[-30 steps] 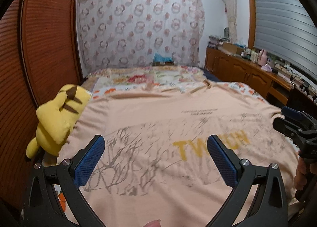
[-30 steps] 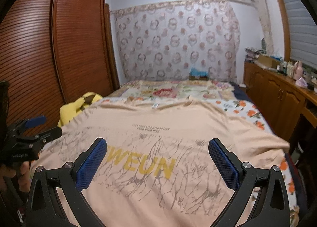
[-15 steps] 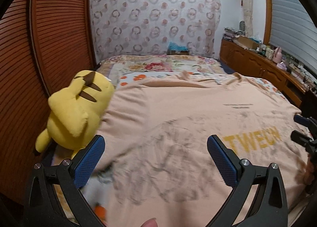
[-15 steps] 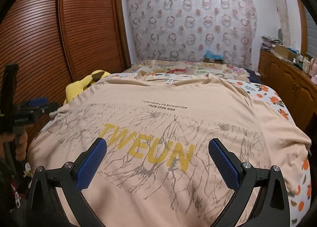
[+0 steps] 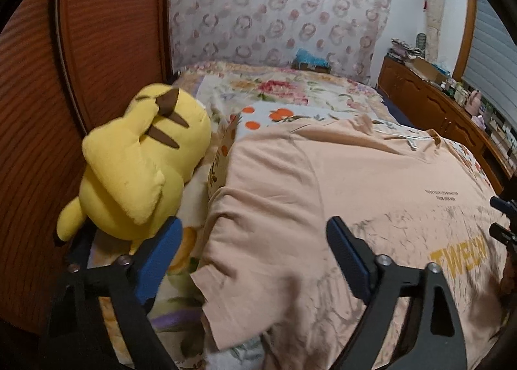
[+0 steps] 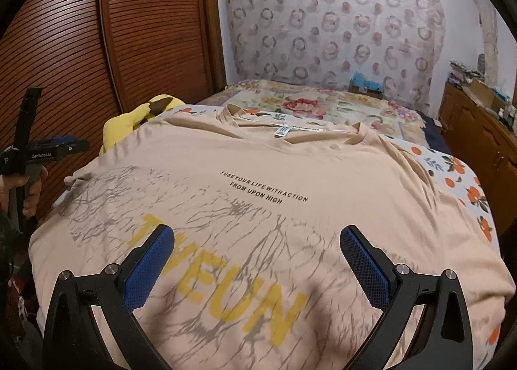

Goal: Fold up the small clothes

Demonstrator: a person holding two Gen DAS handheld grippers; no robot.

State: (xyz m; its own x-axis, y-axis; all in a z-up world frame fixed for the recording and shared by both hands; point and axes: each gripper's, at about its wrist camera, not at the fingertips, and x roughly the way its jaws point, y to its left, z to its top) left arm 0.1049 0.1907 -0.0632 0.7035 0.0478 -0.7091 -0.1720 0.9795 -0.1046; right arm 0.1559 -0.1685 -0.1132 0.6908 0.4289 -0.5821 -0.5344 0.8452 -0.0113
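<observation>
A peach T-shirt [image 6: 258, 173] with yellow letters and grey branch print lies spread flat on the bed, collar at the far end. Its left sleeve [image 5: 232, 273] reaches toward the bed's left edge. My left gripper [image 5: 253, 227] hovers over that sleeve; its jaws are closing, the blue pads still wide apart and pressing on nothing. From the right wrist view, the left gripper [image 6: 48, 152] is at the far left in a person's hand. Over the shirt's printed lower front my right gripper [image 6: 257, 234] stands open and holds nothing.
A yellow plush toy [image 5: 139, 163] lies beside the sleeve against the brown slatted wardrobe [image 5: 48, 111]. A floral bedcover [image 5: 290, 89] fills the far end of the bed. A wooden dresser [image 5: 436, 111] with small items runs along the right wall.
The left wrist view has swung left, from the shirt's printed middle to its left sleeve and the plush toy, and its pads have drawn slightly inward. The right gripper has moved left over the yellow letters.
</observation>
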